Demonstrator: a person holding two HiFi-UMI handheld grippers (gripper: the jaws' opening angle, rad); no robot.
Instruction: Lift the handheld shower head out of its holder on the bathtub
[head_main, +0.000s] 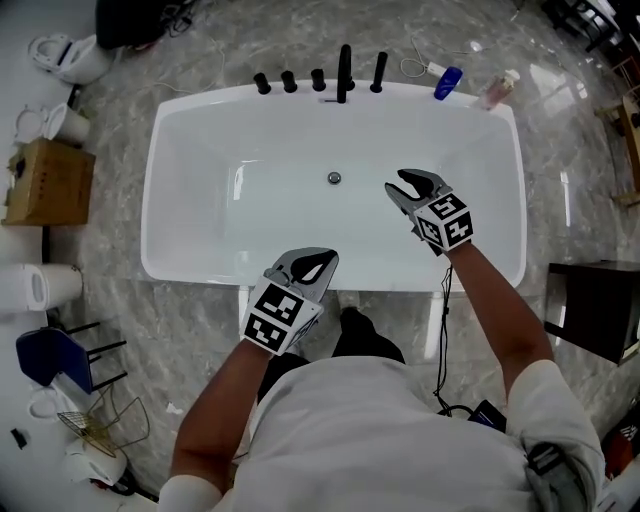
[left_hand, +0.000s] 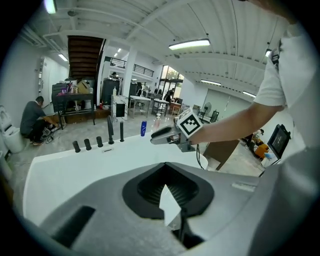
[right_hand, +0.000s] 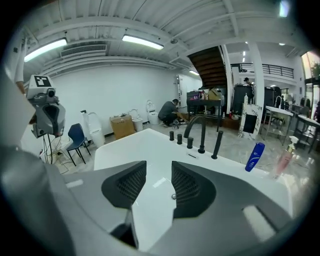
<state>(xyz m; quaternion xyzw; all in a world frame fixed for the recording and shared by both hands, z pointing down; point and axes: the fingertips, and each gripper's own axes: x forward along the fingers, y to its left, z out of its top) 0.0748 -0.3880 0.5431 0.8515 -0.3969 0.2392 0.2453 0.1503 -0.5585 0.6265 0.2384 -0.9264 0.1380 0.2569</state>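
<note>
A person is standing at the near rim of a glossy white bathtub (head_main: 190, 272), holding the left tongs (head_main: 322, 258) clenched on nothing just above that rim, while the right tongs (head_main: 397, 185), released and empty, are hovering farther out over the smooth basin, short of the round metal drain (head_main: 334, 178). The task appears to be at the approach stage: the handheld shower head (head_main: 379, 71), judged to be the slim matte-black rod, is standing upright in its holder on the far rim, right of the arched black spout (head_main: 344, 72) and a row of three stubby black knobs (head_main: 289, 80), well apart from both tongs. The next move is likely calling for the open right tongs to cross the basin, close around the narrow rod and draw it straight up. Beyond it, a blue plastic bottle (head_main: 448, 82) and a pinkish spray bottle (head_main: 497, 90) are resting on the veined grey marble floor (head_main: 200, 330).
</note>
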